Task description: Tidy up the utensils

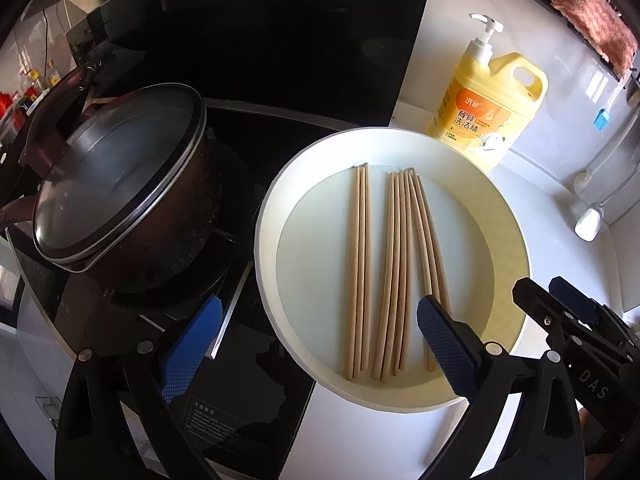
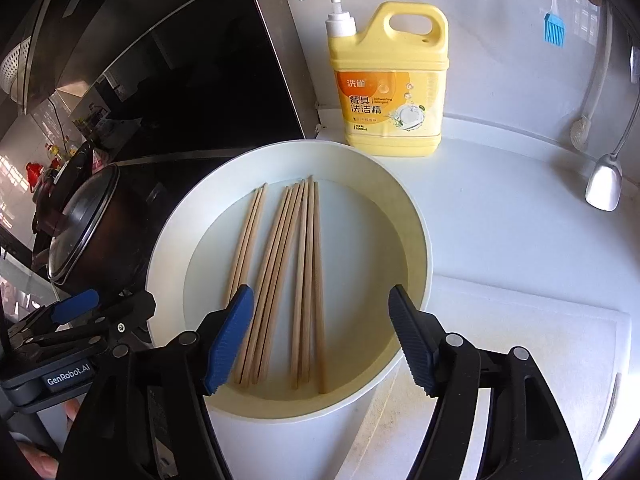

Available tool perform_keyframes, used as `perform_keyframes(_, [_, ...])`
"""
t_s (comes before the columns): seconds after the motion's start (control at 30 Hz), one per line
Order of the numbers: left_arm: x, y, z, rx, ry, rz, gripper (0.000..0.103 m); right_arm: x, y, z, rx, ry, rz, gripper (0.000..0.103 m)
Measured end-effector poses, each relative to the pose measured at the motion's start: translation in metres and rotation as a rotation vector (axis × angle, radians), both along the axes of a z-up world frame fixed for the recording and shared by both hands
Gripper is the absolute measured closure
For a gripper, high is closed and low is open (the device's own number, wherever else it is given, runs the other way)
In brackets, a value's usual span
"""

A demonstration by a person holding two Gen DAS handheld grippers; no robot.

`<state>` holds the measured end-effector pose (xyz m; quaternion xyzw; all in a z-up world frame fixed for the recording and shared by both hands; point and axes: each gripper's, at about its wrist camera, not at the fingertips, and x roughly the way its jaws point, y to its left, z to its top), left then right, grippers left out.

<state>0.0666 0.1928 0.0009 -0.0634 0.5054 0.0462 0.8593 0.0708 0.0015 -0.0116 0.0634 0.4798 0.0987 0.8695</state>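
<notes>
Chopsticks [image 2: 280,280] lie loose in white basin [image 2: 416,240], none gripped: right gripper [image 2: 320,340] and left gripper [image 1: 316,344] both spread wide above near ends, so pickup step looks pending, needing descent and closure on one bundle

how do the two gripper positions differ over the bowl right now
The right gripper is centred over the near rim of the white bowl, its fingers flanking the chopsticks. The left gripper straddles the bowl's left rim: one finger over the stove, the other over the chopsticks' near ends. Both are open and hold nothing.
</notes>
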Motion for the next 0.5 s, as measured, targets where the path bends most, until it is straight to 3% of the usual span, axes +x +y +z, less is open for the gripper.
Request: perform_keyframes(0.5, [-0.0055,-0.0014,0.0096,0.043,-0.006,0.015,0.007,-0.008,-0.0014,0.0014,-0.017,0.027,-0.032,0.034])
